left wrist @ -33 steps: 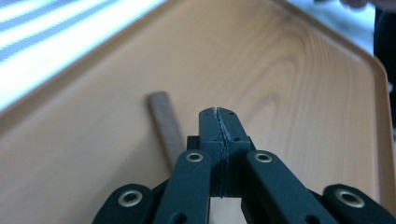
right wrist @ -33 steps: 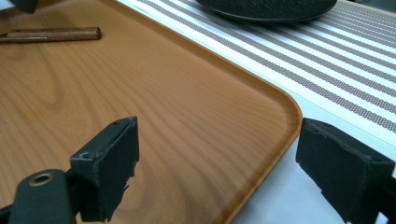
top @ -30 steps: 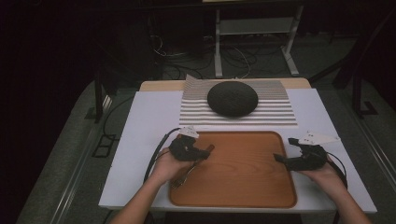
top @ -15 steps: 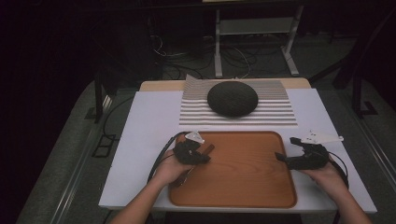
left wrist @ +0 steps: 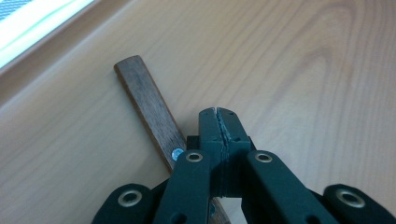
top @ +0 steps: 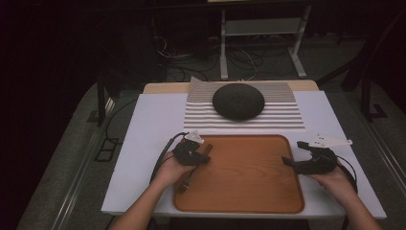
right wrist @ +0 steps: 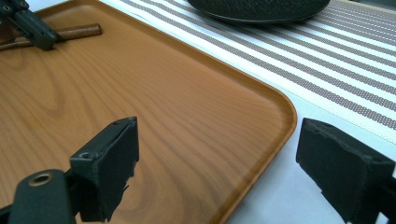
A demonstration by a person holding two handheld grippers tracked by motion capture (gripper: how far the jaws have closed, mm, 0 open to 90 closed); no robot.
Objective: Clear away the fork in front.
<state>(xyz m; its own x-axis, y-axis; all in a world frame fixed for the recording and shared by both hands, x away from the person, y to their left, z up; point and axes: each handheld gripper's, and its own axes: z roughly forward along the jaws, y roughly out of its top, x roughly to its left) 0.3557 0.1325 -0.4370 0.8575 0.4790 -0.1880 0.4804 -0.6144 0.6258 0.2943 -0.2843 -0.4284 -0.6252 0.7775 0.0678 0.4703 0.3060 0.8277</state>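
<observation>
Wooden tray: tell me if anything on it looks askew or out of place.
One thing: a wood-handled utensil lies slanted at the wooden tray's left edge, under the shut left claw. Its working end is hidden. No spill or damage visible.

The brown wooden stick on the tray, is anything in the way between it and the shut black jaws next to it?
No. The left gripper sits right beside the wooden stick on the tray, jaws shut, with nothing visible between them.
</observation>
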